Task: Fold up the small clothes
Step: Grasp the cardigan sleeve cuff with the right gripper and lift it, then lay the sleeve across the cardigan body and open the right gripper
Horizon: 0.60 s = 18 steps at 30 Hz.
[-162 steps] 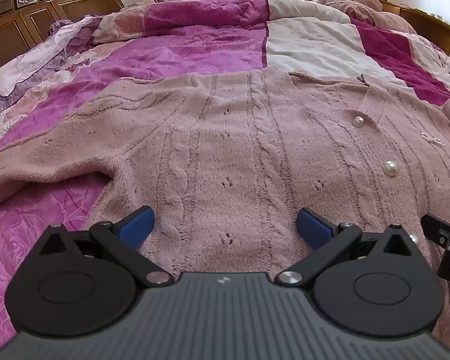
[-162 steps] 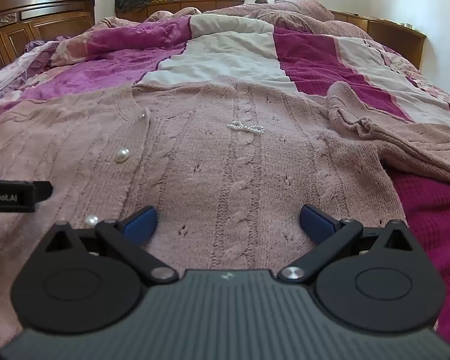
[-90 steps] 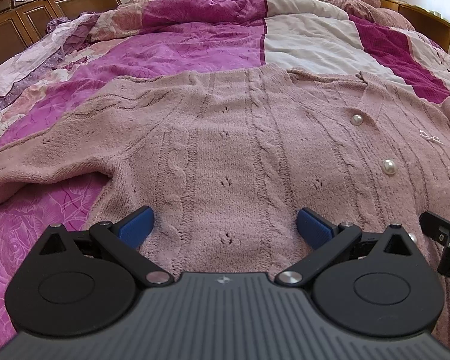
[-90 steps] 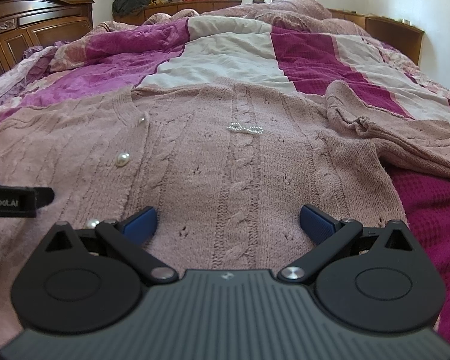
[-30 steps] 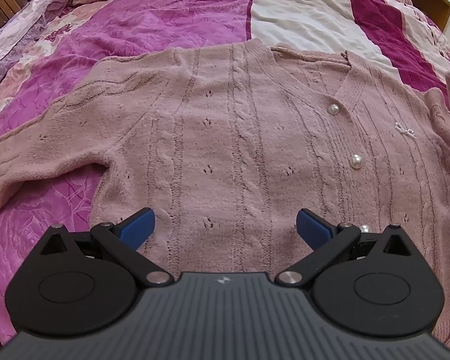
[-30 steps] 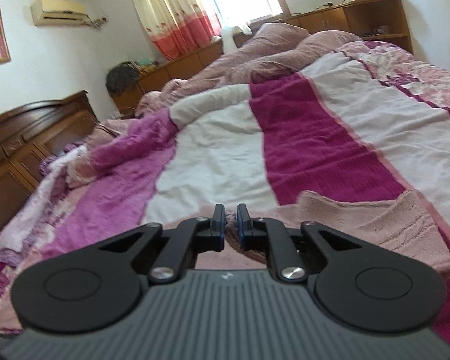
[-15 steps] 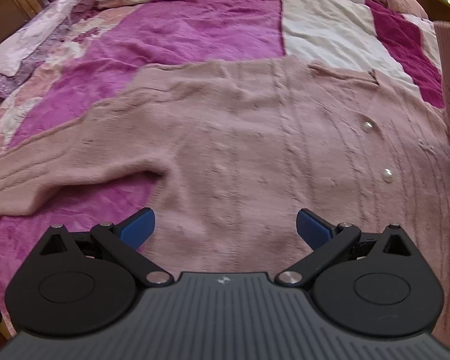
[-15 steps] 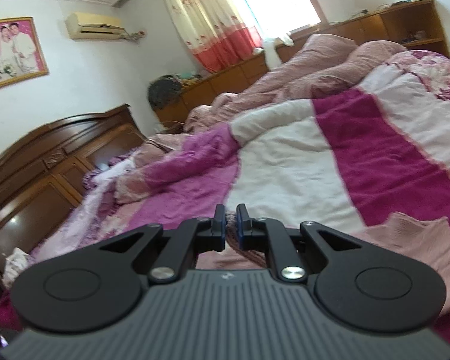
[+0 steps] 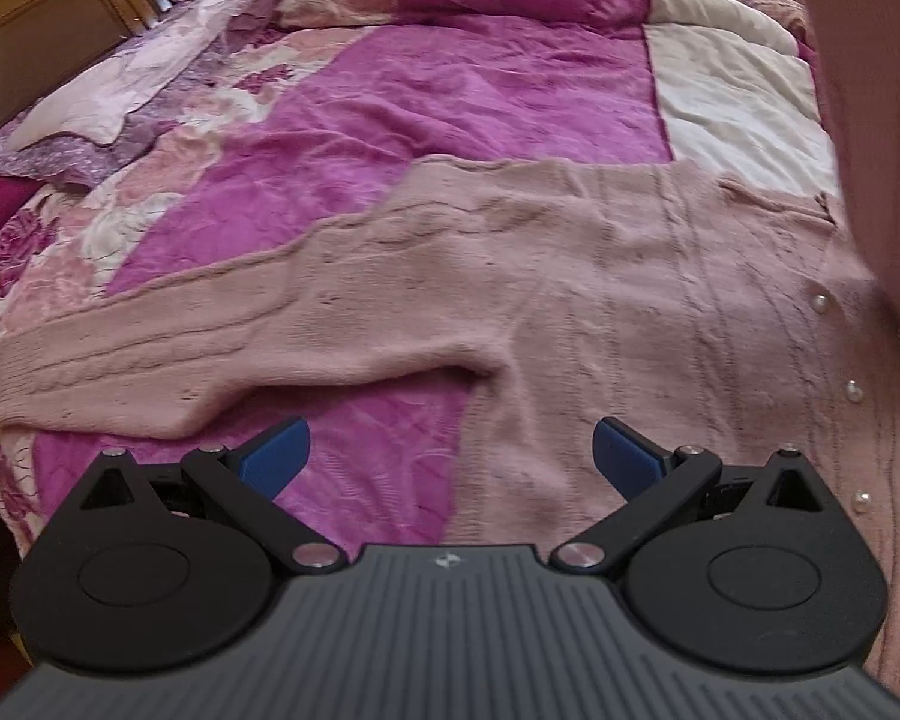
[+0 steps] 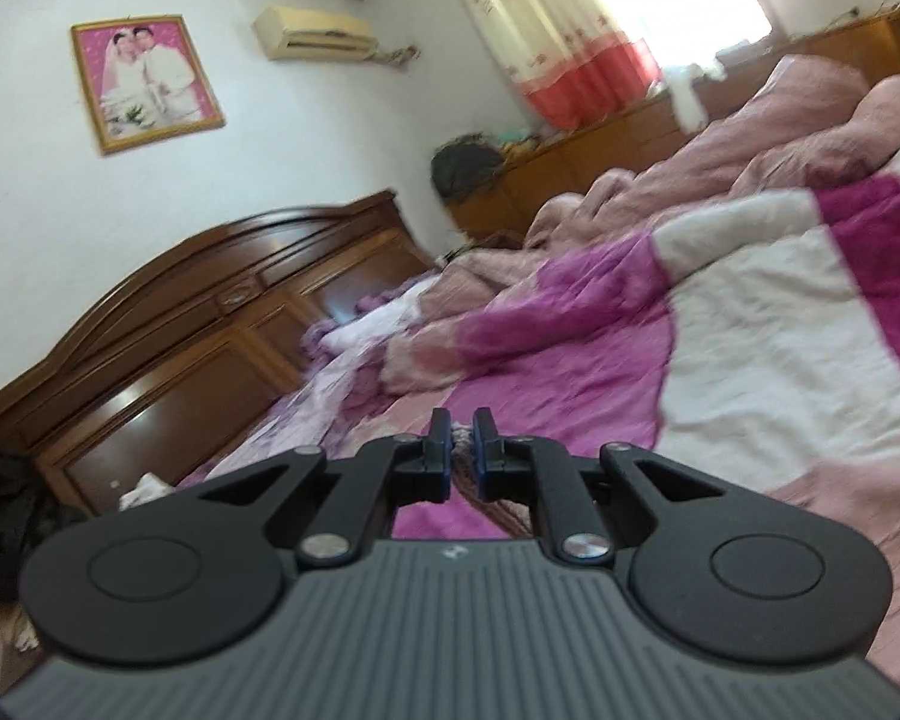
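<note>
A dusty-pink cable-knit cardigan (image 9: 600, 312) with pearl buttons (image 9: 819, 302) lies flat on the bed. Its left sleeve (image 9: 168, 360) stretches out to the left. My left gripper (image 9: 450, 456) is open and empty, hovering over the cardigan's lower left hem. My right gripper (image 10: 461, 450) is shut on a fold of the cardigan's pink knit (image 10: 468, 480) and holds it lifted. That lifted part hangs at the right edge of the left wrist view (image 9: 876, 120). The right wrist view is blurred.
The bed is covered by a patchwork quilt (image 9: 480, 78) in magenta, pink and cream. A dark wooden headboard (image 10: 198, 324) stands at the left, with low cabinets (image 10: 630, 138) behind the bed. A dark pile of clothes (image 10: 6, 510) lies beside the bed.
My right gripper shut on the cardigan's right side and has lifted it, swinging left. My left gripper has shifted left toward the left sleeve and stays open.
</note>
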Available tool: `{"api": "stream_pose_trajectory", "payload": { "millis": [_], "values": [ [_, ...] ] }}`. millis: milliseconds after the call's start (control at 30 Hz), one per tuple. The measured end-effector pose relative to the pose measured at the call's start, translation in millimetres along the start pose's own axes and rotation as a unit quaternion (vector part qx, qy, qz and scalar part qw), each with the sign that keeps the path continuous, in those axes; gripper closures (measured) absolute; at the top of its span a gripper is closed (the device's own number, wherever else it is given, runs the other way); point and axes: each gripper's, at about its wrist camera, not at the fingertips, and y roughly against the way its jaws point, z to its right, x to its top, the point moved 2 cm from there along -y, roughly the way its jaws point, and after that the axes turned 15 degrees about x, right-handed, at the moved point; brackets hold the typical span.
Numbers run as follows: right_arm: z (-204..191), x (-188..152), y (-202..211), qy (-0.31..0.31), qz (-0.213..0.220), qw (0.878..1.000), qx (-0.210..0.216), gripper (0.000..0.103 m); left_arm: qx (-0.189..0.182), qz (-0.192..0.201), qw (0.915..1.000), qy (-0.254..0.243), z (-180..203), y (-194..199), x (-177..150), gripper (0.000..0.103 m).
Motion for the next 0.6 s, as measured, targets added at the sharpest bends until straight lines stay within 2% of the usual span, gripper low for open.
{"api": "stream_pose_trajectory", "payload": {
  "millis": [167,333,600],
  "values": [
    [-8,-34,-34,-0.020,-0.041,0.999,0.020,0.093,0.009,-0.004,0.9999,0.008,-14,-4,-5,0.000],
    [0,-71,-61,-0.048,-0.083,0.995,0.020,0.093,0.009,-0.012,0.9998,0.012,-21,-11,-10,0.000],
    [22,-125,-89,-0.129,-0.154,0.979,0.033,0.090,0.016,-0.022,0.9994,0.022,-32,-19,-16,0.000]
  ]
}}
